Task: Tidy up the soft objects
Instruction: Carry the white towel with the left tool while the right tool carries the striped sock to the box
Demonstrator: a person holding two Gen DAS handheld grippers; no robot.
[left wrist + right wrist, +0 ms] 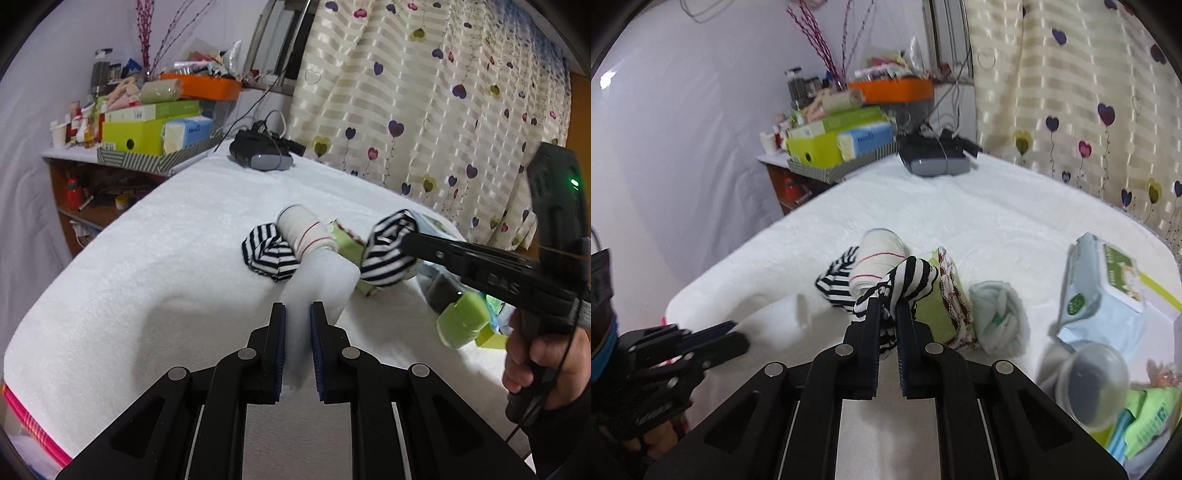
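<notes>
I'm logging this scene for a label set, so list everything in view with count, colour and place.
striped socks: two, black-white, one lying mid-bed, one in the right gripper
rolled sock: one, cream with red lines, mid-bed
green cloth: one, beside the socks
white cloth: one, in the left gripper
wipes pack: one, pale blue, right
headset: one, black-grey, far edge
left gripper: black, shut on white cloth
right gripper: black, shut on striped sock

You've got matt black plastic on the left gripper [297, 317], dull metal pivot pins. White cloth [314, 280] pinched in it: soft, smooth. Bedcover [166, 266] beneath it: fluffy white terry. Striped sock [905, 280] beyond the cloth: ribbed knit. Wipes pack [1104, 288] right of the sock: glossy plastic film.
</notes>
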